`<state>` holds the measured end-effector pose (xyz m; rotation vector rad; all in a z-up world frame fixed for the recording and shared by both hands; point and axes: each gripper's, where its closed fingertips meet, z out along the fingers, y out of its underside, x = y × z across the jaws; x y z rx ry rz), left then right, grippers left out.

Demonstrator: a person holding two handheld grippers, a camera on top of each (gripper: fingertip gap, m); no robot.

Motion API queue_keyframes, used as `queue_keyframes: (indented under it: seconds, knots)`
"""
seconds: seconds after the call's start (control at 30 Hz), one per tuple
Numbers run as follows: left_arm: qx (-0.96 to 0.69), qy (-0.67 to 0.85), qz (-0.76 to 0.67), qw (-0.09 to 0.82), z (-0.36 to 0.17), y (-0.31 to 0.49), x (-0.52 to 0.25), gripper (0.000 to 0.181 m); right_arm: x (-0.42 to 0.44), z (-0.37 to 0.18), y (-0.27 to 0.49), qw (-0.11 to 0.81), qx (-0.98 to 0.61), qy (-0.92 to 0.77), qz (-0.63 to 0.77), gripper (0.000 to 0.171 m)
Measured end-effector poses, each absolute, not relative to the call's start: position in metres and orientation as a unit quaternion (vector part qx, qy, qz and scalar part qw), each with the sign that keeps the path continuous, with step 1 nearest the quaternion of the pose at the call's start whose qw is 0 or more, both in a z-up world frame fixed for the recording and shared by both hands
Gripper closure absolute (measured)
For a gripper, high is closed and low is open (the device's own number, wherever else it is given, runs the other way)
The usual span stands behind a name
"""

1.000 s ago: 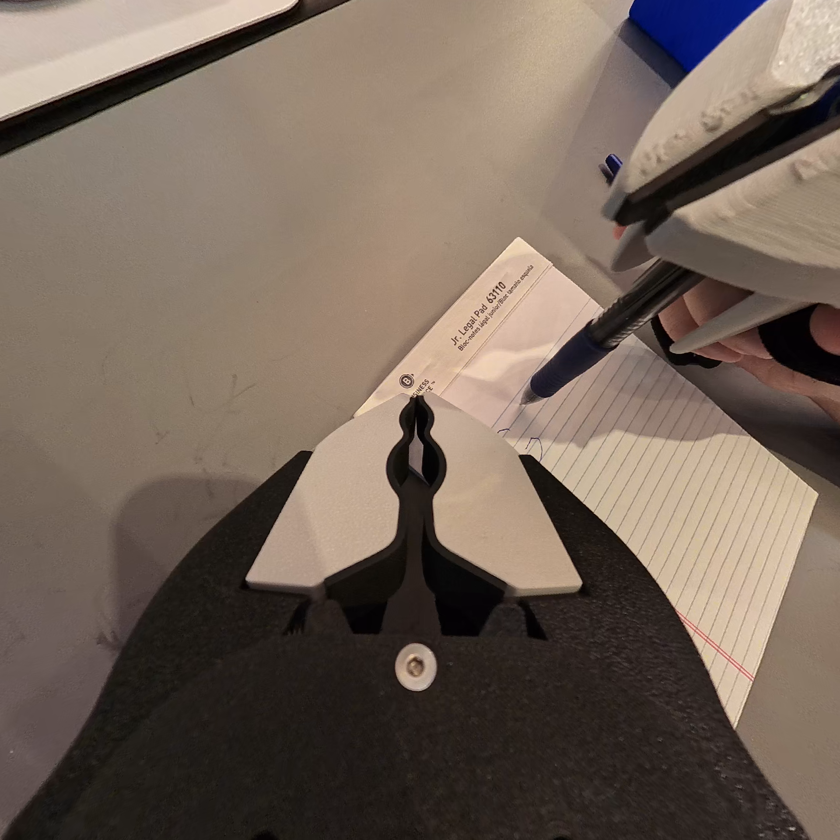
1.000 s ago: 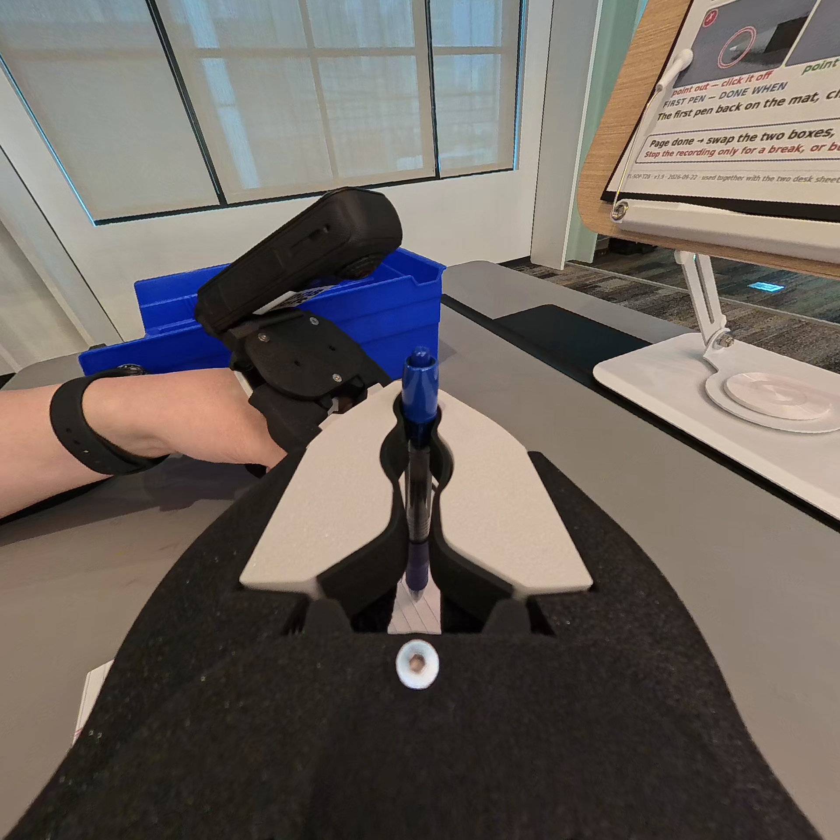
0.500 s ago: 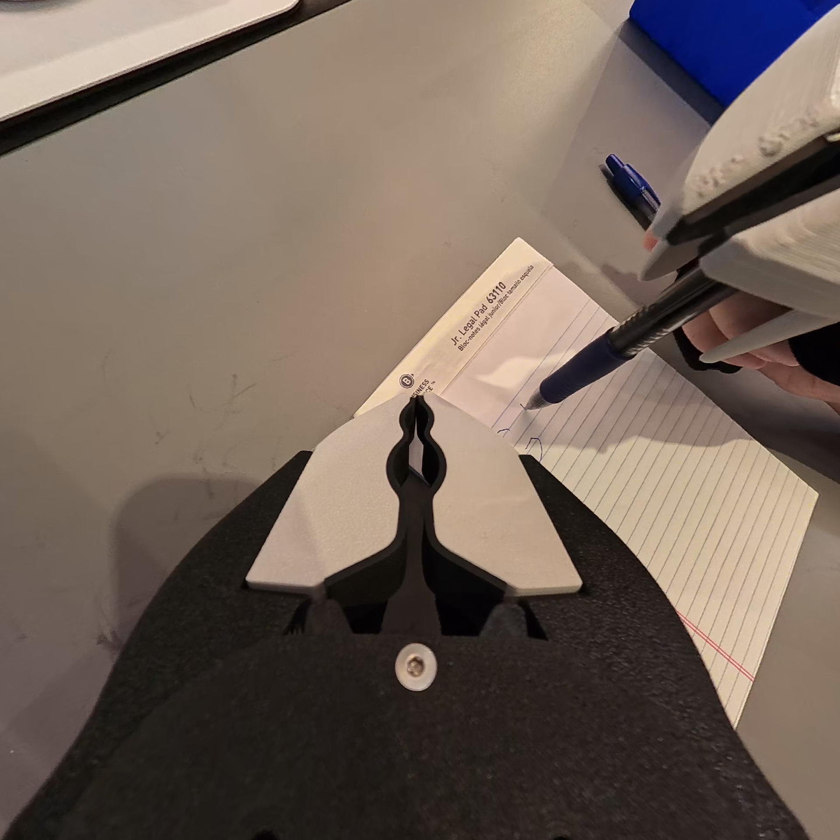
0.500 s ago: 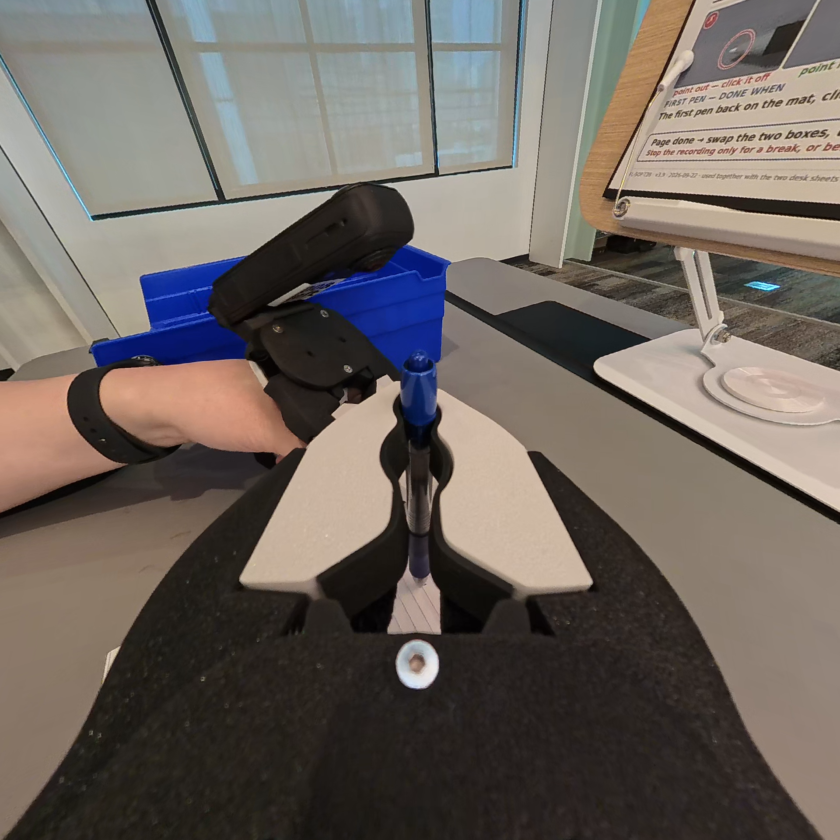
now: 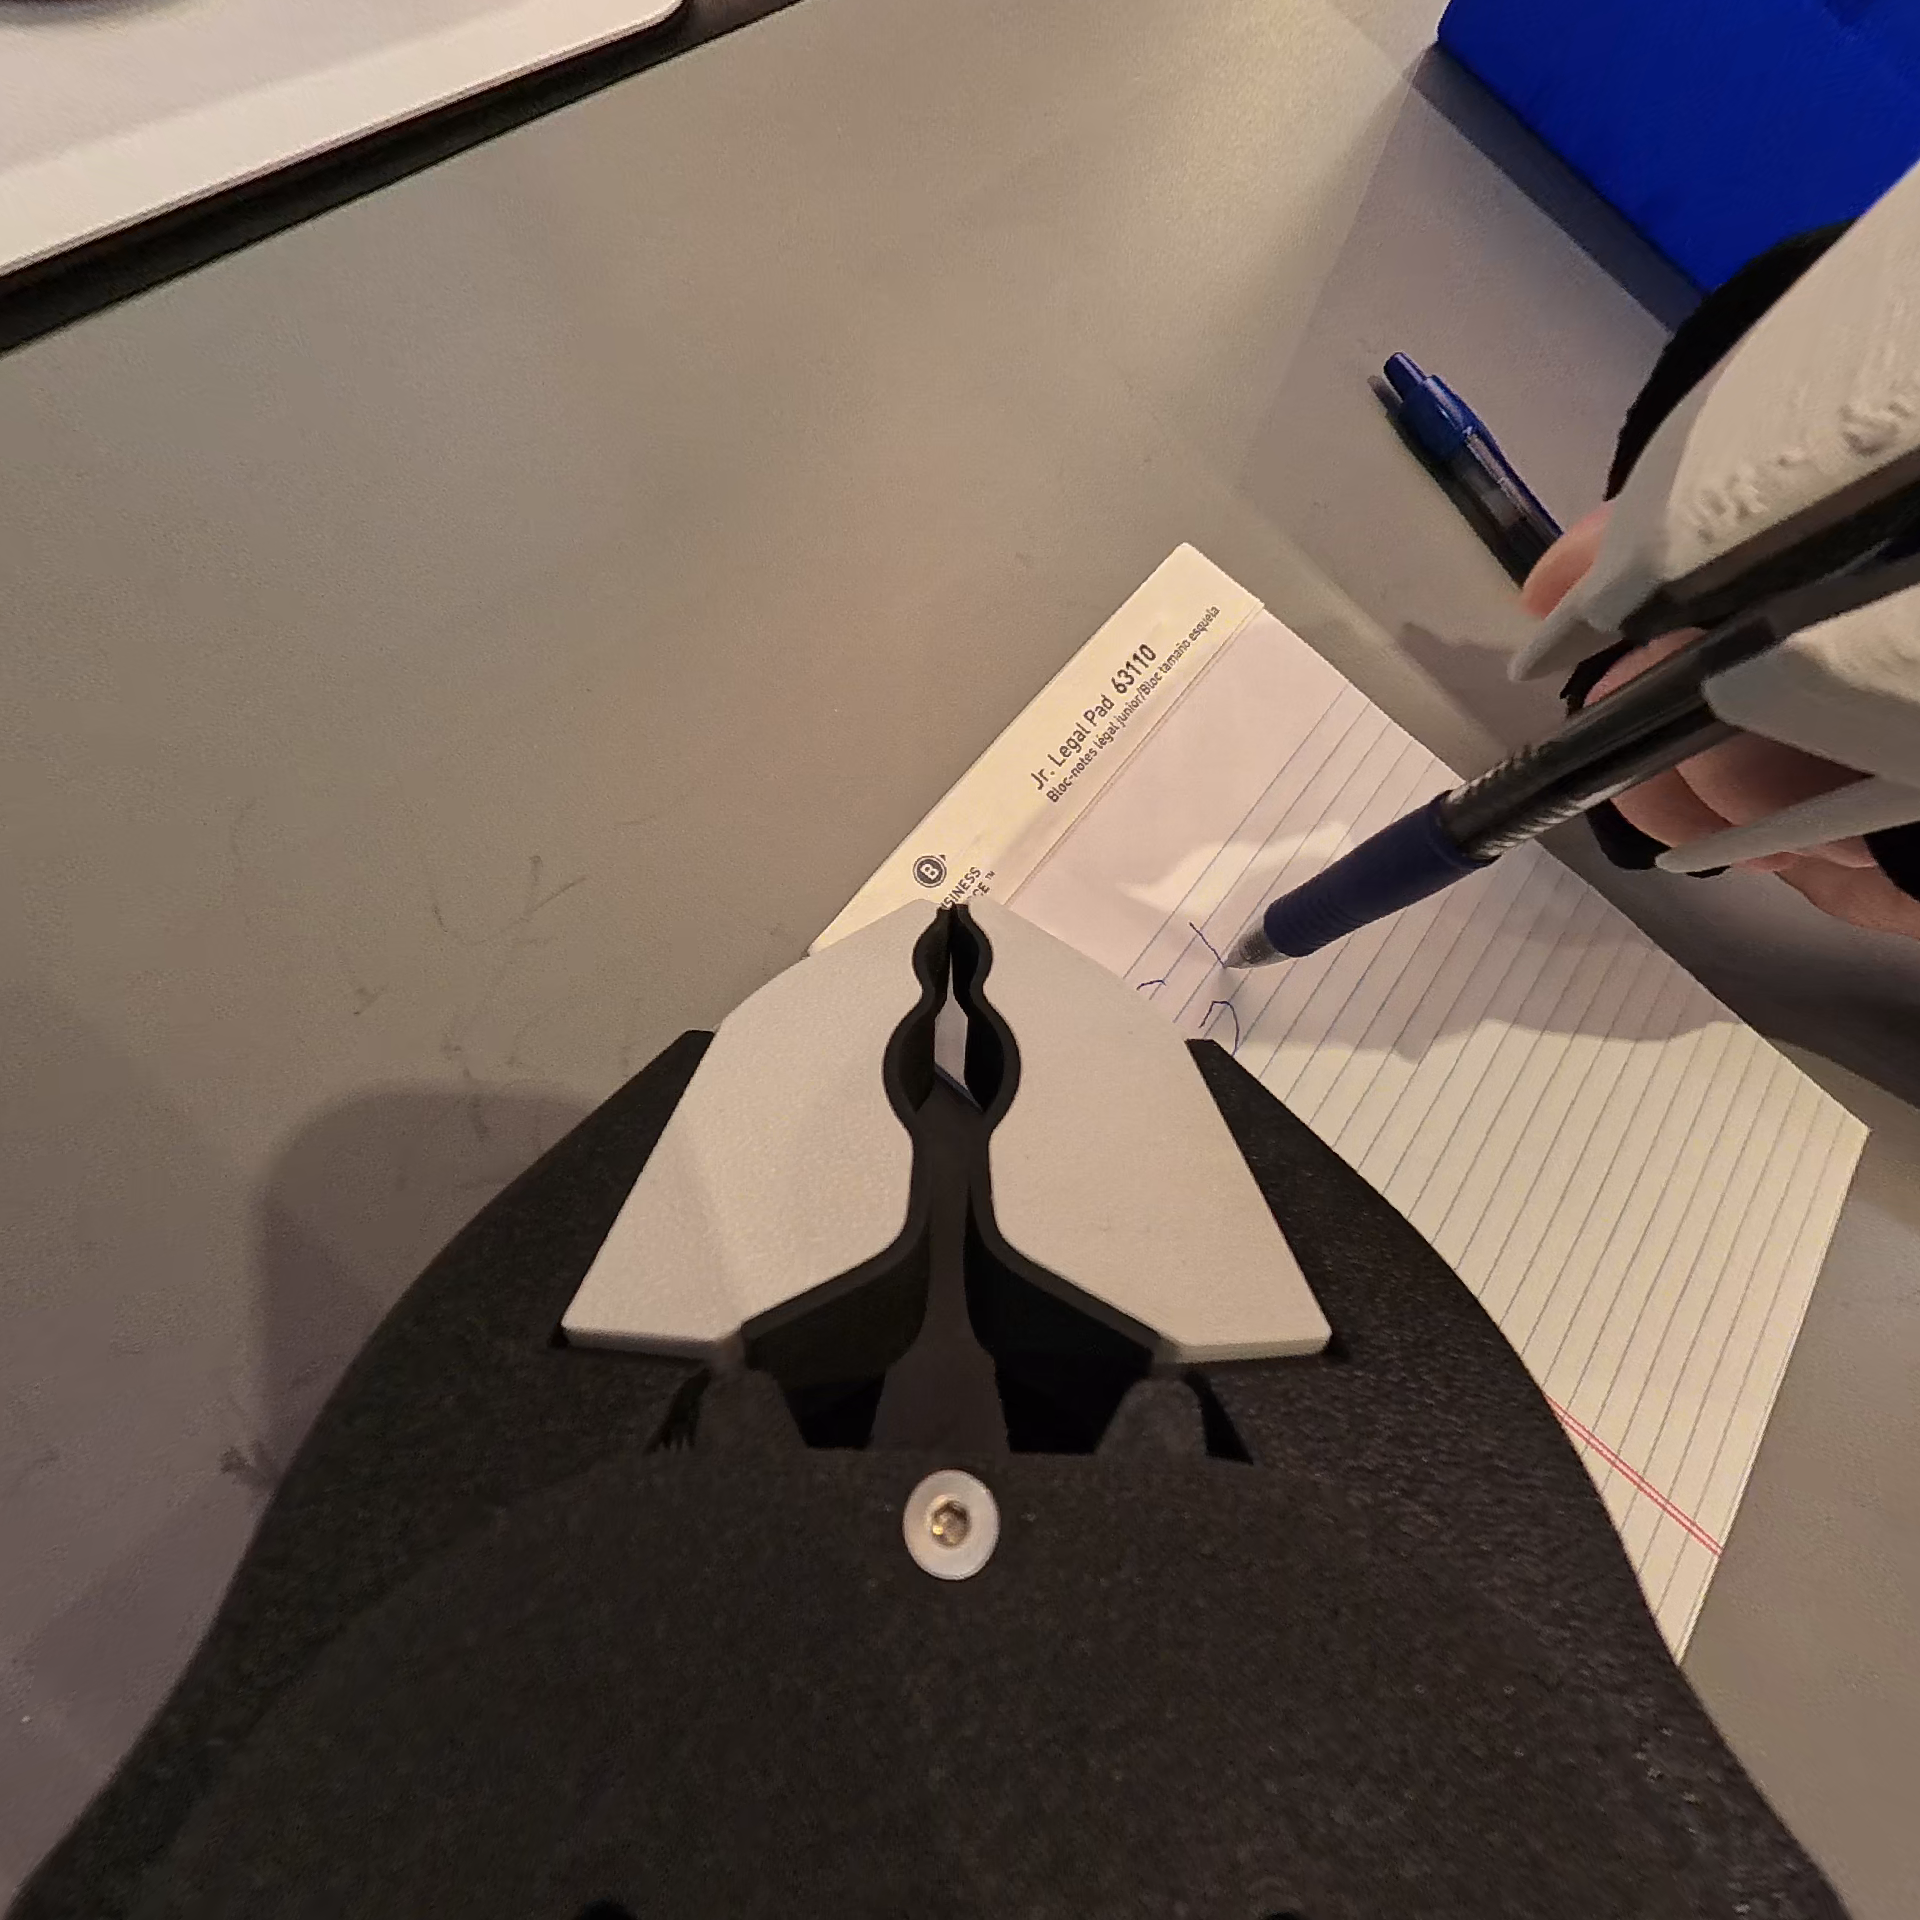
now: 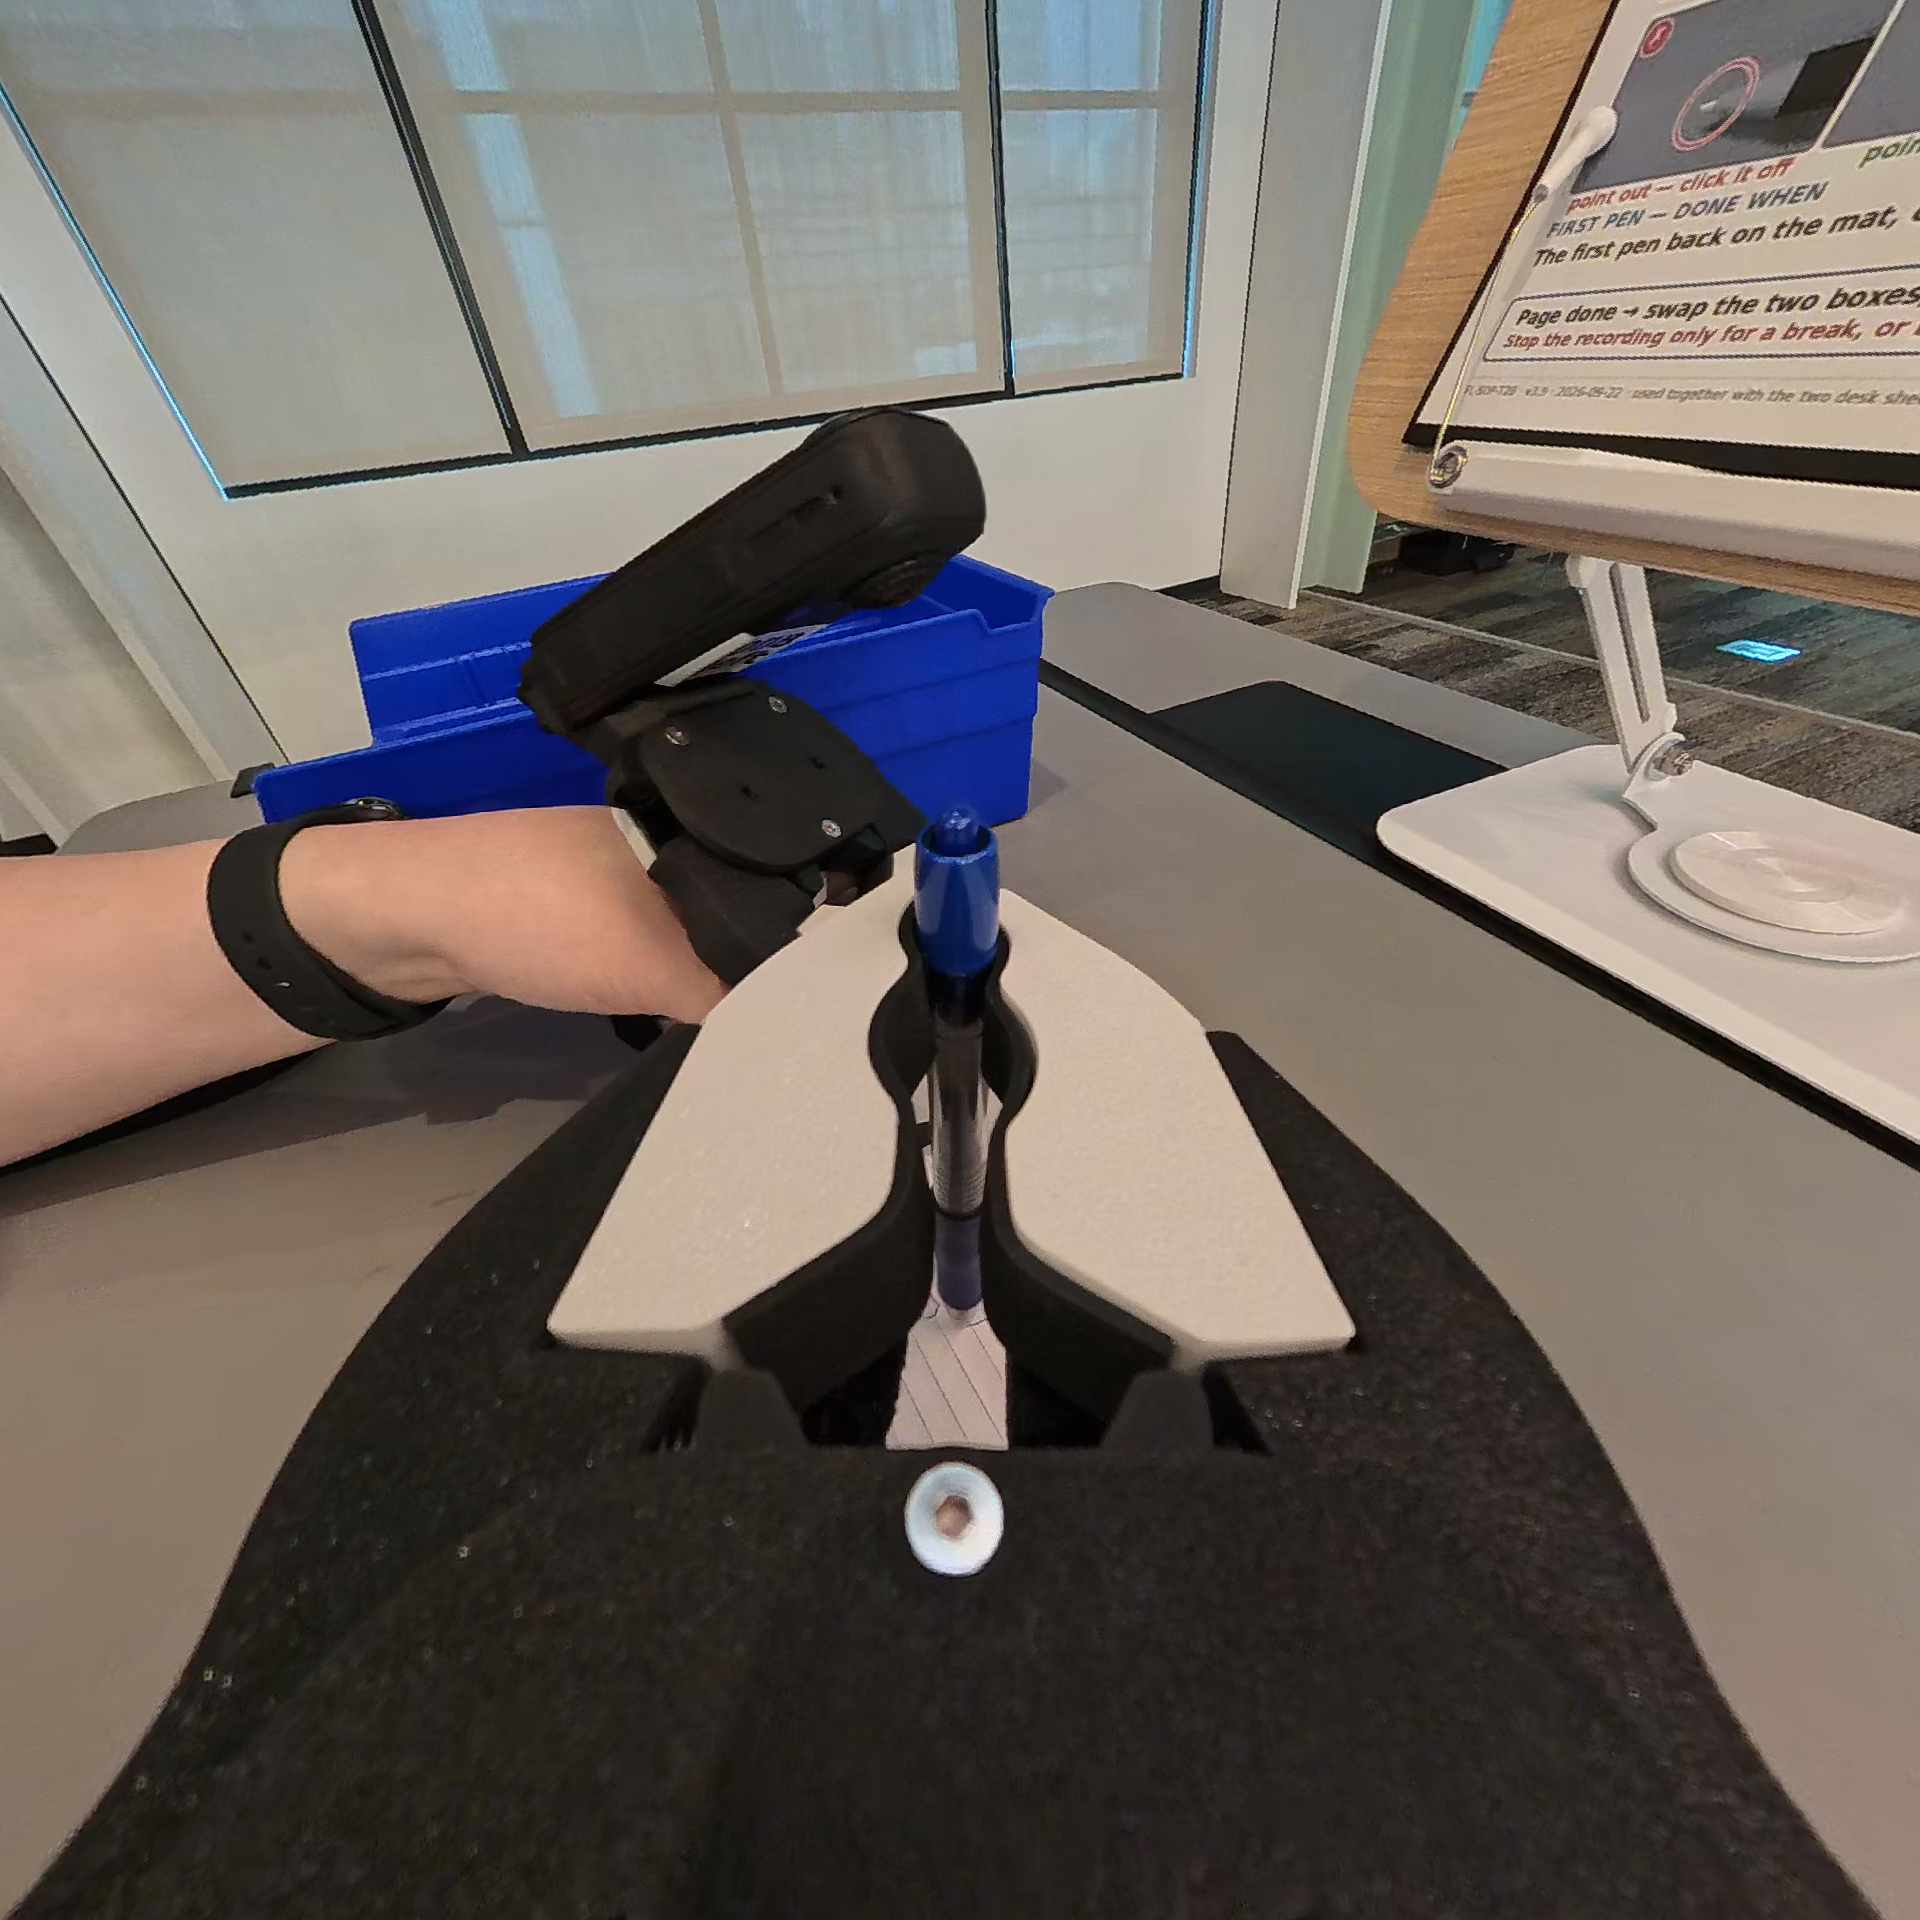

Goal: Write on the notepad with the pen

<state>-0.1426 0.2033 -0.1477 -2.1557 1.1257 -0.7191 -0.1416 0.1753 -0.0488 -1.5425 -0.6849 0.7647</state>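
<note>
A white lined notepad [image 5: 1455, 1122] lies on the grey table, its top binding toward my left gripper. My left gripper [image 5: 951, 914] is shut and empty, its tips over the pad's top corner. My right gripper [image 6: 956, 930] is shut on a blue and black pen [image 6: 954, 1091]. In the left wrist view the right gripper [image 5: 1766, 623] comes in from the upper right, and the pen [image 5: 1382, 883] slants down with its tip on the top lines of the pad, next to a few short blue strokes. A strip of the pad [image 6: 951, 1392] shows between the right jaws.
A second blue pen [image 5: 1455, 447] lies on the table beyond the pad. A blue bin [image 6: 935, 686] stands behind. A document stand with a white base [image 6: 1714, 894] is at the right. A person's hand with a black wristband [image 6: 312, 935] holds the left gripper [image 6: 769, 665]. Left tips to right tips: about 10 cm.
The pen tip has moved a little across the top lines and a new short blue stroke has appeared. The right gripper has shifted rightward in the left wrist view. The left gripper has stayed put.
</note>
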Motion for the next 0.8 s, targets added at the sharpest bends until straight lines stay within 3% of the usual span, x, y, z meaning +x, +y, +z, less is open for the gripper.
queue_keyframes:
  seconds: [0.8]
  knots:
    - [-0.811,0.423,-0.273,0.297,-0.1480,0.2036,-0.1425,0.181,-0.1433,-0.0463,0.1661,0.603,-0.660,-0.305,0.328,0.167]
